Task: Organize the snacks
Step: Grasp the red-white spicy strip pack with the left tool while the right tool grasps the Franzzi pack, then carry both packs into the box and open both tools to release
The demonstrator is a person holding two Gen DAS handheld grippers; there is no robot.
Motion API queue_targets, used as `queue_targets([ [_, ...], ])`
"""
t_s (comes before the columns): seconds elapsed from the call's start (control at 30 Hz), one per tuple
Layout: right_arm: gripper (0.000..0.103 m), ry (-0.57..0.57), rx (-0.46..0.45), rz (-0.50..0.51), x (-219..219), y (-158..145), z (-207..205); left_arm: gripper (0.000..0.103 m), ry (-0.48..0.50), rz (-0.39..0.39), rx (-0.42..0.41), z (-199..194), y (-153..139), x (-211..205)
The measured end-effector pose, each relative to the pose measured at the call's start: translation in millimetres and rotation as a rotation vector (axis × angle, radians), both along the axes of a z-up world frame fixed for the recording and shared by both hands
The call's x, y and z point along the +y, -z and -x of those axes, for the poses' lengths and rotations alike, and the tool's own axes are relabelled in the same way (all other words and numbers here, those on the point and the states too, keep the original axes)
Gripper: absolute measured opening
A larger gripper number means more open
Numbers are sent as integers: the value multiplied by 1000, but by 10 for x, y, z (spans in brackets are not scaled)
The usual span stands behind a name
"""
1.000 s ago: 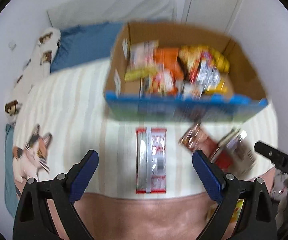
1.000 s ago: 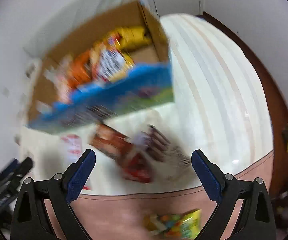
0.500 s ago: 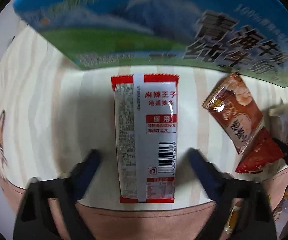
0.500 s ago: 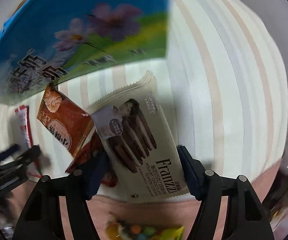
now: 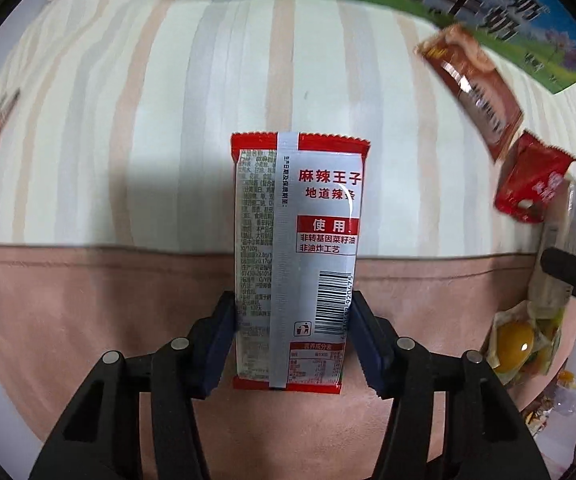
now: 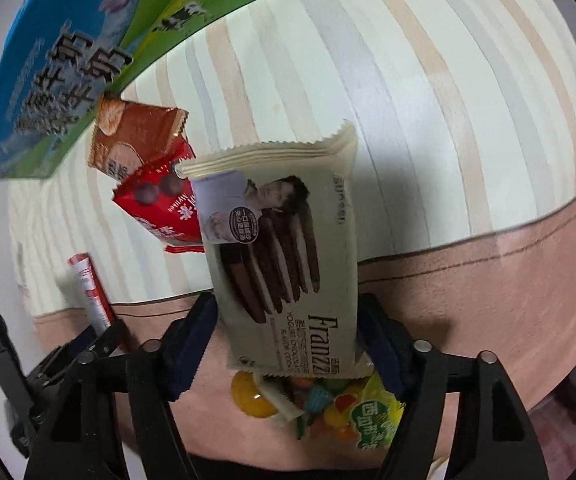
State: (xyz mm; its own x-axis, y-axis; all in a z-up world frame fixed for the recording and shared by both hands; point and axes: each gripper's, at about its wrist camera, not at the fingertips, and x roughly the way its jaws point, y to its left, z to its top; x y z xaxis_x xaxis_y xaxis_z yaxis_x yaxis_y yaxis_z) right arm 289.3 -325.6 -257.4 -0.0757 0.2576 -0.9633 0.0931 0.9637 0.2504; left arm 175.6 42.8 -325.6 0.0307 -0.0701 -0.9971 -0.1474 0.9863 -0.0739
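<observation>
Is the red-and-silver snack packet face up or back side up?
Back side up. The red-and-silver snack packet shows its centre seam, barcode and nutrition table, with its lower part between the left claw's pads.

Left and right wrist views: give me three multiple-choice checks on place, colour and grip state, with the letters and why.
1. Where does the brown cracker packet lie?
A. beside the printed blue-and-green carton, partly under the red chocolate-ball packet
B. inside the carton
C. between the left gripper's pads

2. What colour are the end seals of the silver spicy-strip packet?
A. green
B. red
C. yellow

3. What stands between the pads of the right gripper?
A. nothing
B. the colourful candy bag
C. the cream Franzzi chocolate-stick packet

Answers: 1 A, its top edge sits by the carton and the red packet overlaps its lower corner. 2 B, red bands close both ends. 3 C, both blue pads press its sides; the candy bag lies beneath. The left gripper likewise clamps the silver packet.
</observation>
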Motion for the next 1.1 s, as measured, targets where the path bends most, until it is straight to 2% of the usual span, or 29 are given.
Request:
queue_targets([
  [0.1, 74, -52, -36, 76, 172, 35, 68, 52, -3, -11, -8, 13, 29, -6],
  [0.17, 62, -58, -67, 118, 238, 43, 111, 50, -3, -17, -16, 41, 9, -47],
  [0.27, 62, -36, -91, 93, 198, -7, 179, 44, 0, -13, -29, 78, -59, -116],
  [0.5, 62, -3, -105, -21, 60, -259, 381, 43, -4, 36, -62, 160, -355, -81],
  [0.63, 62, 19, -130, -113, 56, -532, 448, 43, -4, 77, -120, 200, -710, -77],
  [0.77, 62, 18, -170, -190, 163, -894, 314, 43, -6, 134, -193, 154, -1162, -35],
  [0.9, 61, 4, -226, -263, 188, -1355, -3, 43, 18, 198, -270, -158, -1715, -54],
  [0.93, 62, 1, -246, -278, 198, -1479, -92, 43, 20, 212, -280, -239, -1779, -36],
  [1.0, 61, 1, -286, -292, 208, -1697, -282, 43, 28, 238, -314, -455, -2007, -38],
  [1.1, 61, -6, -347, -273, 203, -1979, -601, 43, 31, 235, -355, -777, -2236, 2],
])
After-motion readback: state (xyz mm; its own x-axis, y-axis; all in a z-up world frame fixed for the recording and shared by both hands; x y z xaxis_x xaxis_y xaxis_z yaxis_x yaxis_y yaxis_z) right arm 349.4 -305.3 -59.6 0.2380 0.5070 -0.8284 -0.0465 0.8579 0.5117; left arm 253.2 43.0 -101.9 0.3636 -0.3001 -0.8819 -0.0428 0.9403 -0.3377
